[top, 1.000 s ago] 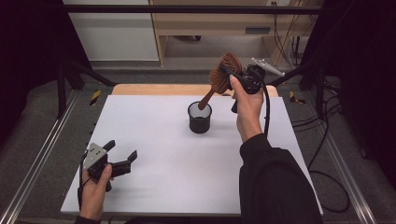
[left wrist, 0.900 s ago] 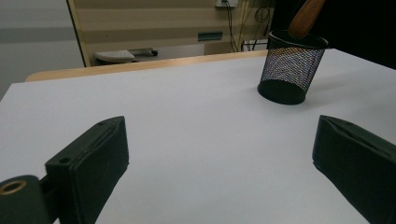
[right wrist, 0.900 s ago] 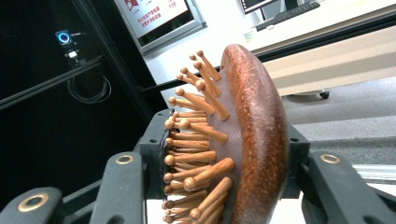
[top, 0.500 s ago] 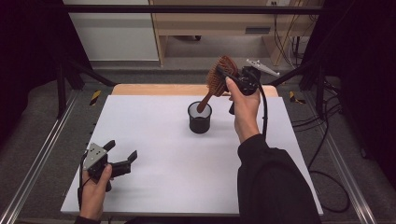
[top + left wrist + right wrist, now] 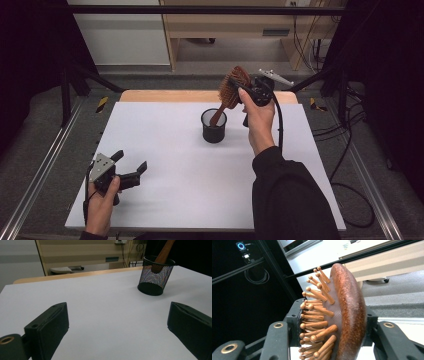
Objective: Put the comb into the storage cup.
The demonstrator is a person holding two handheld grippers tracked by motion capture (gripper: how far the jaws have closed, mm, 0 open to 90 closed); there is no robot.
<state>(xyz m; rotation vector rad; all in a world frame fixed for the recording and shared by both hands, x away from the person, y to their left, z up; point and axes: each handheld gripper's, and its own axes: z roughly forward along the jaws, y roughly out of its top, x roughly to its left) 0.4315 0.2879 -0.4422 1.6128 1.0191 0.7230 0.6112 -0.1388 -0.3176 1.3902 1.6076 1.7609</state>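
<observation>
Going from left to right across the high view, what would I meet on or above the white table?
Left gripper → black mesh cup → wooden hairbrush → right gripper, clamped on the brush head.

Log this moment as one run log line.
right gripper: shut on hairbrush head | handle end inside mesh cup | left gripper: open, idle near table front

One wooden hairbrush. One black mesh cup, standing toward the bench's far edge. Two hand-held tools: left tool, right tool. One white bench top.
</observation>
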